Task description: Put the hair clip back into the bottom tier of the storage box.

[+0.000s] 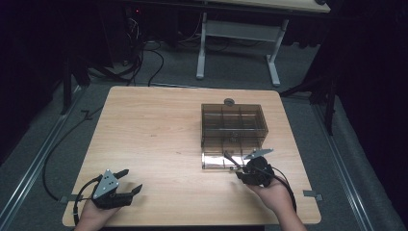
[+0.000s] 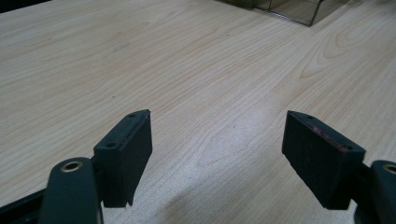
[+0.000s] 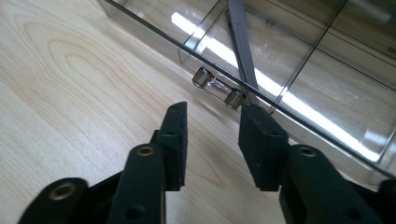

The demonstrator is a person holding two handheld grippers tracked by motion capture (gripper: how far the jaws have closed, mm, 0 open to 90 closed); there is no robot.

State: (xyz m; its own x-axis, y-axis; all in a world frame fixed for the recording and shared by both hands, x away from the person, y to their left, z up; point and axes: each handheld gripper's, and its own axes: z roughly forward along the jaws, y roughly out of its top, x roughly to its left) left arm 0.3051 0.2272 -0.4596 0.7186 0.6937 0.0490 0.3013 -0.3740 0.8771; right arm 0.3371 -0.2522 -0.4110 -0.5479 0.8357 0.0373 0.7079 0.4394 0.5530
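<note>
A smoky clear plastic organizer box with divided compartments stands on the right half of the wooden table. Its bottom drawer is slid out toward me. In the right gripper view the drawer's small clear handle lies just ahead of my right gripper, whose jaws stand a little apart with nothing between them. From above, the right gripper sits at the drawer's front right corner. My left gripper rests open near the table's front left; its wide-spread jaws frame bare wood around the left gripper.
A small round grey object lies just behind the box. The box's corner shows far off in the left gripper view. Cables and a white table frame stand on the floor beyond the table.
</note>
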